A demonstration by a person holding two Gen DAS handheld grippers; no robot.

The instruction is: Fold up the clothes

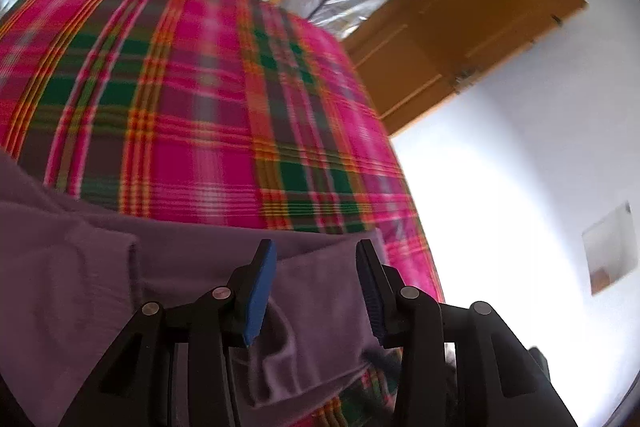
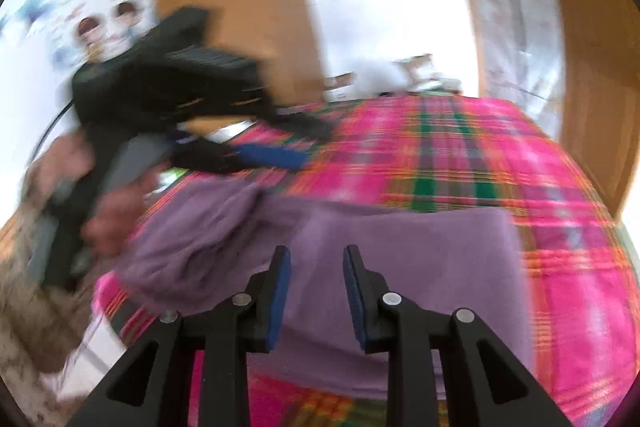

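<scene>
Purple cloth (image 2: 400, 267) flat on the plaid bed cover (image 2: 500, 155), bunched up at nine o'clock; left claw (image 1: 316, 259) and right claw (image 2: 316, 263) both wide open, holding nothing; could grab only one layer and mess up the fold.

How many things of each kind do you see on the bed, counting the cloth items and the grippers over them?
Purple garment: 1
Plaid bedspread: 1
Grippers: 2, the left gripper and the right gripper, both with jaws open
Total: 4
</scene>
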